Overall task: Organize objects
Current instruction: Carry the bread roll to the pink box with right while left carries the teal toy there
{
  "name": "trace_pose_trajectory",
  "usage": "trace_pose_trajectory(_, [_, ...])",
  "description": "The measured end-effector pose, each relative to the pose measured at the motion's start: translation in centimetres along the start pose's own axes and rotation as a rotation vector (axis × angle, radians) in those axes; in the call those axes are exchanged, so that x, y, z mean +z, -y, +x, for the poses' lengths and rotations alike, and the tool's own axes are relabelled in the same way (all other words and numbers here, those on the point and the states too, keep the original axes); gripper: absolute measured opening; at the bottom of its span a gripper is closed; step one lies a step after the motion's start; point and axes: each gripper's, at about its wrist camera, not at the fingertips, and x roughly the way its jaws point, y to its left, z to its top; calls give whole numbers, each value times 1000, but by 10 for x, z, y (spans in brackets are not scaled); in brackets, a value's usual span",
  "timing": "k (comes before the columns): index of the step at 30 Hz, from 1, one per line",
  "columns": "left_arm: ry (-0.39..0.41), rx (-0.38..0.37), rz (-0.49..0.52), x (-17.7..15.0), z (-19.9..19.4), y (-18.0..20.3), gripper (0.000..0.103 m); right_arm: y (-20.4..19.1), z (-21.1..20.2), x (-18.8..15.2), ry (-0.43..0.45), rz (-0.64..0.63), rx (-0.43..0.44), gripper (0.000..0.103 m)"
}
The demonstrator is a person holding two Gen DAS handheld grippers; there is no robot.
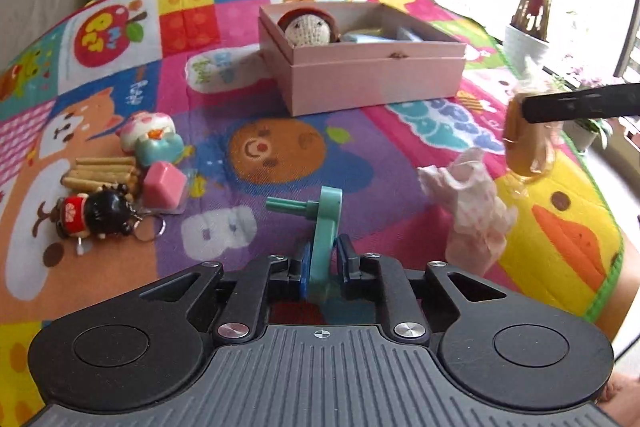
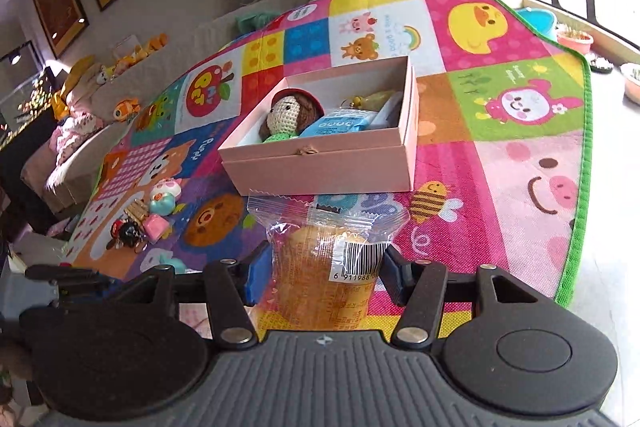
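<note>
A: On the play mat (image 1: 280, 131), centre-back, sits the pink box (image 1: 372, 75), lid off. Crochet doll (image 1: 308, 29) lies inside at the left end, blue packet (image 2: 344, 125) next to it, plus sth yellowish at the far end, can't ID.

B: L gripper?

A: Left gripper (image 1: 322, 259) is clamped on a teal plastic piece (image 1: 326, 227). Piece stands upright btwn the blue pads, w/ a short peg sticking out to the left. Held above the mat, near side of the box.

B: And R?

A: Right gripper (image 2: 324, 279) has a wrapped bun (image 2: 326, 267) pinched btwn its fingers. Clear wrapper, barcode facing the cam, serrated top edge up. It's in front of the box's near wall, not in it. From the left wrist view the same bun shows at far right, hanging off the black finger (image 1: 580, 107).

B: Loose stuff?

A: Left of the mat, one cluster: squishy toy (image 1: 154, 139), biscuit sticks (image 1: 104, 173), pink cube (image 1: 164, 185), black-haired keychain figure (image 1: 96, 217) w/ its ring. All touching or just beside each other, well apart from the box. Right of the teal piece, a crumpled pale pink cloth (image 1: 468, 199) on the mat.
</note>
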Motion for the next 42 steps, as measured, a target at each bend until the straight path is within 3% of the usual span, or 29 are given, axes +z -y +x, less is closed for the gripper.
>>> trace_pose_trajectory(3, [36,-3,-18,3,-2,2,14,-2,-6,-1,24,-4,17,55])
trace_pose_trajectory(6, [136,-33,-6,22,-22,5,14,3,-18,4,71,20,52,55])
trace_pose_trajectory(9, [265,0,42,62,-38,15,14,8,-24,12,107,43,90,55])
trace_pose_trajectory(12, [350,-16,51,111,-30,21,14,7,-24,15,119,46,100,55])
trace_pose_trajectory(16, [362,-5,-30,164,23,16,14,5,-22,13,111,46,104,55])
trace_pose_trajectory(19, [253,-49,-110,176,70,6,16,10,-23,13,111,53,88,55])
trace_pose_trajectory(22, [182,-44,-130,169,98,4,16,19,-22,19,106,71,66,55])
trace_pose_trajectory(24, [246,-25,-148,157,90,-2,16,24,-22,27,109,83,54,55])
trace_pose_trajectory(26, [295,-54,-188,149,73,-12,16,30,-23,40,127,112,59,55])
trace_pose_trajectory(31, [326,-151,-187,110,29,-23,16,36,-6,105,176,140,74,55])
trace_pose_trajectory(36, [370,-252,-194,55,12,-36,16,9,63,170,154,-96,-112,55])
trace_pose_trajectory(40, [382,-318,-278,30,25,-53,16,-29,136,187,107,-370,-276,55])
trace_pose_trajectory(42, [384,-334,-324,25,30,-61,16,-43,172,188,53,-447,-306,55])
